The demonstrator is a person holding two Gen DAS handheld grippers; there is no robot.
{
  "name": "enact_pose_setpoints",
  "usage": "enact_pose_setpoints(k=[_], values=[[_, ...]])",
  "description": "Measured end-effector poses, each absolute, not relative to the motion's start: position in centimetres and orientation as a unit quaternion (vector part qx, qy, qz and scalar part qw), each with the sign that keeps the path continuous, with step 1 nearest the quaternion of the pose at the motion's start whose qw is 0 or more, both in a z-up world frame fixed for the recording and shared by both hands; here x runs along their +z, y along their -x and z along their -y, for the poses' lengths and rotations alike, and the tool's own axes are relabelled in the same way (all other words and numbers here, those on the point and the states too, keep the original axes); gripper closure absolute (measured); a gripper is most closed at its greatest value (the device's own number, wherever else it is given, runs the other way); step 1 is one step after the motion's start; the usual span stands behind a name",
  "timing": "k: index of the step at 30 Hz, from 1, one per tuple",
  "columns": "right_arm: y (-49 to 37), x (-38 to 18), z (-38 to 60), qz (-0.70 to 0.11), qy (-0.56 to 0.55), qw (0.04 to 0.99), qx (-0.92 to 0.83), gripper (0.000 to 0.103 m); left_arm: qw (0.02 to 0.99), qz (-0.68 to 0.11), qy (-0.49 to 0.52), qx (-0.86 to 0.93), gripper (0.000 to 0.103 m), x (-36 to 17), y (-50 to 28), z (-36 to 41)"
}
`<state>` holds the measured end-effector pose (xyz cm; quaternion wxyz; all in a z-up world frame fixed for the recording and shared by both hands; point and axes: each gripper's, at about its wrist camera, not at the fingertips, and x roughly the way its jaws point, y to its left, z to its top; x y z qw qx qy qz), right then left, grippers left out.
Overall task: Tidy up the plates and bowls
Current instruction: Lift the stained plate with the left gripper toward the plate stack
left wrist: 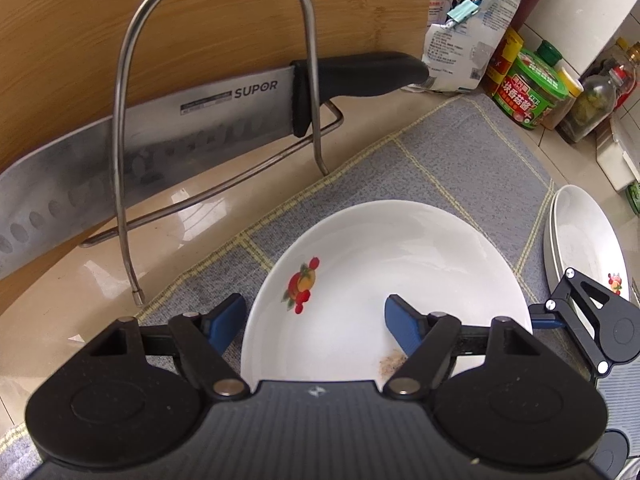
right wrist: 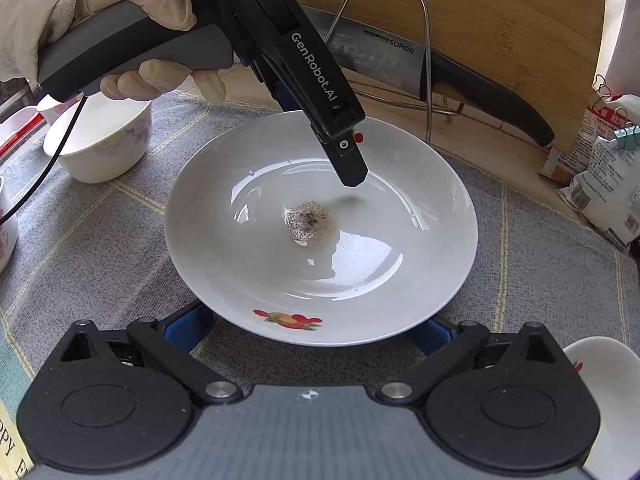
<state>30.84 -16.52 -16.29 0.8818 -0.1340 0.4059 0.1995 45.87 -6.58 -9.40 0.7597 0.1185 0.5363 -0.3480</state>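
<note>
We've got the plate (left wrist: 380,280) right under the left hand-held gripper (left wrist: 316,326), jaws apart straddling its rim, gripping nothing; right hand-held gripper (right wrist: 312,330), also apart, sits just off the plate's opposite edge.

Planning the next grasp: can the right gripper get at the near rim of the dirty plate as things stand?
Probably yes. The right gripper is open, its fingers either side of the plate rim, nothing between; the left gripper hovers over the far side.

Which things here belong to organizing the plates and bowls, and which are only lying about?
For the job:
- fruit-print plate
- stacked plates
- white bowl

Lying about:
- knife
- wire rack
- cutting board
- green-lidded jar
- clipped bag
</note>
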Motion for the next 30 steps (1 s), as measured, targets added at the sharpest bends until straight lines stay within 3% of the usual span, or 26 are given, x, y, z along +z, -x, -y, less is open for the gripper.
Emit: enact_pose_setpoints(k=[30], values=[[-31.18, -16.19, 16.48, -0.401, 0.142, 0.888, 0.176, 0.0, 0.737, -0.545, -0.123, -0.38, 0.031, -9.47, -46.43, 6.97]])
